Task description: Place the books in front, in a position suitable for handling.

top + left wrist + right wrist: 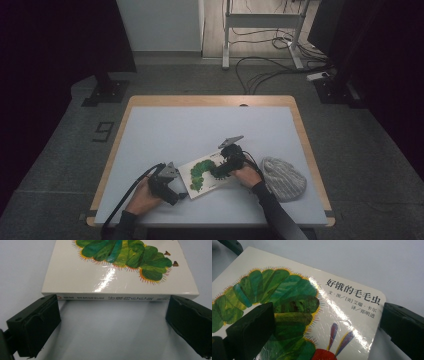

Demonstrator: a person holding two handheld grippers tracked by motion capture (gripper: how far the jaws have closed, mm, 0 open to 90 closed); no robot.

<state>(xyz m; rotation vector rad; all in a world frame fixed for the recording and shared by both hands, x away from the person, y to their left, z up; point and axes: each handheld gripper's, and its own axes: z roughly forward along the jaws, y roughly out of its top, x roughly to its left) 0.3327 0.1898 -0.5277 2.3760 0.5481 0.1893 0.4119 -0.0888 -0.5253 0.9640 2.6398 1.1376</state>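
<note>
A white board book (204,173) with a green caterpillar on its cover lies flat on the white table (200,130). My left gripper (176,192) sits at the book's near-left edge. In the left gripper view it (112,325) is open, its jaws spread on either side of the spine of the book (120,277), with bare table between them. My right gripper (221,171) reaches over the book's right side. In the right gripper view it (327,332) is open: one jaw hovers over the cover of the book (312,305), the other stands just off its edge.
A grey knitted hat (283,178) lies on the table right of the book, beside my right forearm. The table has a wooden rim (305,145). Beyond it are a dark floor, cables (265,70) and a white desk frame (262,22).
</note>
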